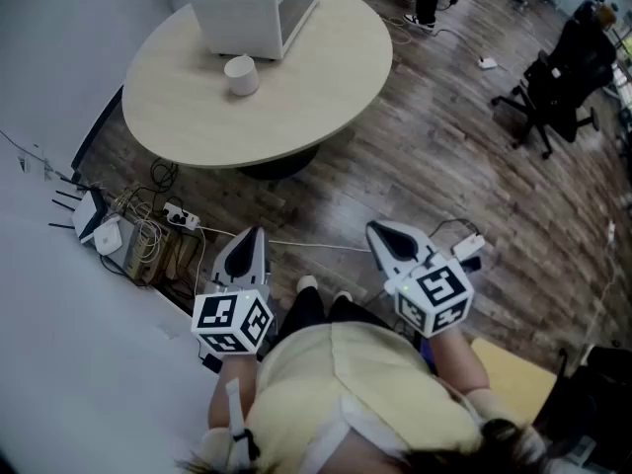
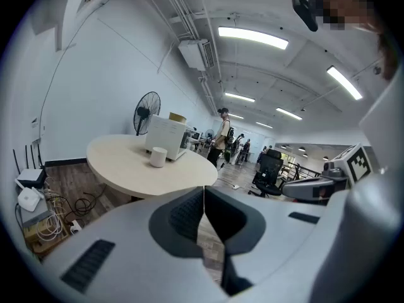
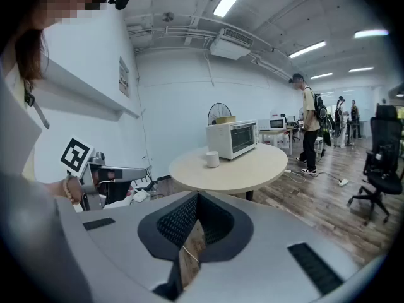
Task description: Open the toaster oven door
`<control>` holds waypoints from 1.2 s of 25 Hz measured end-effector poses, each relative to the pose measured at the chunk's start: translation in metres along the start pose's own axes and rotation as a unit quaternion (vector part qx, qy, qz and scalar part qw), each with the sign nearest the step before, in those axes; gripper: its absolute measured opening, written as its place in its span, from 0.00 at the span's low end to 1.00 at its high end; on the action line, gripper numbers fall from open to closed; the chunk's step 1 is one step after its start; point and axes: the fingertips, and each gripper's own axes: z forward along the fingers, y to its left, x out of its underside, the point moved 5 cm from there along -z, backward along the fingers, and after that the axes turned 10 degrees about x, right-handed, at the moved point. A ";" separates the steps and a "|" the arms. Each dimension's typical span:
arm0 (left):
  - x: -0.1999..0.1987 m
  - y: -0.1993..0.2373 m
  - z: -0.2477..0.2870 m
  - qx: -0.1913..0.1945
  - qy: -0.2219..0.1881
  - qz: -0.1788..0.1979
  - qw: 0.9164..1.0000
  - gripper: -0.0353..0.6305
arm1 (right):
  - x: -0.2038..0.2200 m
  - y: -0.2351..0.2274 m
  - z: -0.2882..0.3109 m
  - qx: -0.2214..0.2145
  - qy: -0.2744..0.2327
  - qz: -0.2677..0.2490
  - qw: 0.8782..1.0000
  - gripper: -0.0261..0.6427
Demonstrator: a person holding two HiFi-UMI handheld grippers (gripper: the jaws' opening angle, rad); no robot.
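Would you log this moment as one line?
white toaster oven: door closed, on round beige table | left gripper: shut, empty | right gripper: shut, empty

The toaster oven (image 1: pixel 255 10) is a white box standing upright on the far side of the round pale table (image 1: pixel 326 87), well away from me. Its door (image 3: pixel 243 137) is a dark glass pane in a white frame across the front. The door stands upright, shut flat against the body. Seen from my head, the front faces right, toward the open floor.
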 end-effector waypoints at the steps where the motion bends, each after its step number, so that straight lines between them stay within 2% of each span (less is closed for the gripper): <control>1: 0.000 -0.005 0.002 0.001 -0.001 0.002 1.000 0.06 | 0.000 -0.002 -0.002 0.000 0.000 0.001 1.000 0.04; 10: 0.002 -0.039 0.015 0.004 -0.003 0.008 1.000 0.06 | 0.011 -0.021 -0.015 -0.007 -0.002 0.022 1.000 0.04; 14: 0.011 -0.052 0.022 0.014 0.008 -0.001 1.000 0.06 | 0.022 -0.028 -0.021 -0.011 0.010 0.040 0.999 0.04; 18: 0.020 -0.062 0.032 0.025 0.018 -0.015 0.999 0.06 | 0.033 -0.033 -0.023 -0.011 0.017 0.038 0.999 0.04; 22: 0.022 -0.066 0.045 0.037 0.029 -0.030 0.998 0.06 | 0.035 -0.033 -0.024 -0.024 0.017 0.047 0.998 0.04; 27: 0.010 -0.063 0.076 0.049 0.029 0.001 0.998 0.06 | 0.031 -0.047 -0.010 -0.020 0.009 0.050 0.999 0.04; 30: 0.001 -0.051 0.098 0.068 0.016 -0.022 0.997 0.06 | 0.025 -0.057 0.005 -0.007 0.012 0.051 0.999 0.04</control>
